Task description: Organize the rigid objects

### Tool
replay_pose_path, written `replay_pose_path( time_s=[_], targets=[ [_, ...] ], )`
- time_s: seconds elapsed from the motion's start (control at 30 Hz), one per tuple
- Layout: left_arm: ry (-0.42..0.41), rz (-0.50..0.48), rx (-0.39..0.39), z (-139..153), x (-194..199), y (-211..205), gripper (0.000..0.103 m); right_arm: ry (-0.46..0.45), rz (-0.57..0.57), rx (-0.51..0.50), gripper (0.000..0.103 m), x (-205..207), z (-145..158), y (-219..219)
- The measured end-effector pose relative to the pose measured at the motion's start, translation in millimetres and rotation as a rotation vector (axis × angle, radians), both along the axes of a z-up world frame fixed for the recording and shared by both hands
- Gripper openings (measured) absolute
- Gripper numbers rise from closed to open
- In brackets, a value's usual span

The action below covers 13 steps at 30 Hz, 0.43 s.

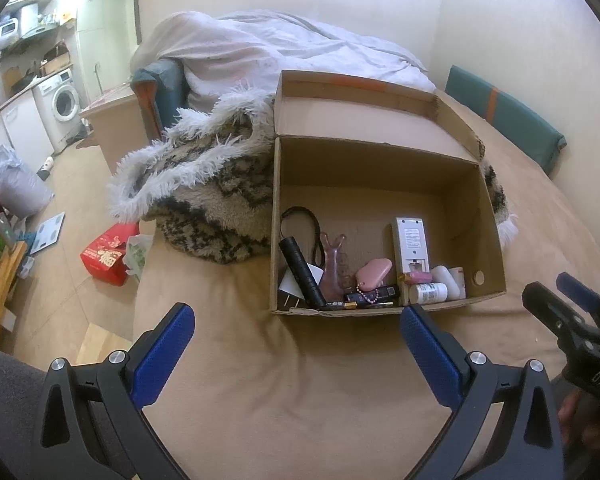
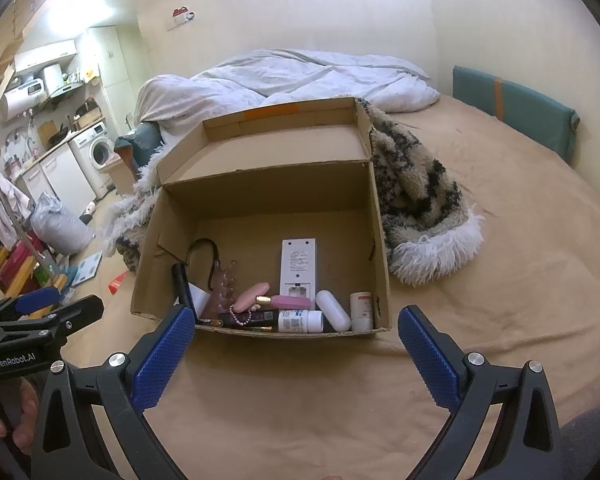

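Left wrist view shows the left gripper (image 1: 296, 344) spread wide and empty at the bottom of the frame, above the tan bed (image 1: 260, 380). At centre sits an open cardboard box (image 1: 376, 168), its small items crowded along the near wall: a black flashlight (image 1: 302, 270), a white remote (image 1: 411, 242), a pink case (image 1: 374, 272) and white bottles (image 1: 428, 293). Left of the box lies a shaggy patterned blanket (image 1: 204, 200). Right wrist view shows the right gripper (image 2: 296, 344), jaws likewise apart and holding nothing, just before the box's near wall.
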State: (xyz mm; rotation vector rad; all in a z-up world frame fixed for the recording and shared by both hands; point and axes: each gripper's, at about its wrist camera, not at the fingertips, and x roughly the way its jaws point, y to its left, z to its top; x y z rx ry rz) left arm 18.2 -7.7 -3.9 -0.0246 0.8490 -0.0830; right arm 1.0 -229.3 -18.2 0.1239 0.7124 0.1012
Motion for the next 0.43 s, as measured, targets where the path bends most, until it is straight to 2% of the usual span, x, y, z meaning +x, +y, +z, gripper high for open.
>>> replay_pose_path(
  time_s=[0.43],
  targets=[
    [0.013,0.004,0.006,-5.1,1.1,0.0,0.103,0.018,0.000,0.016,0.103,0.3,-1.9,-1.8]
  ],
)
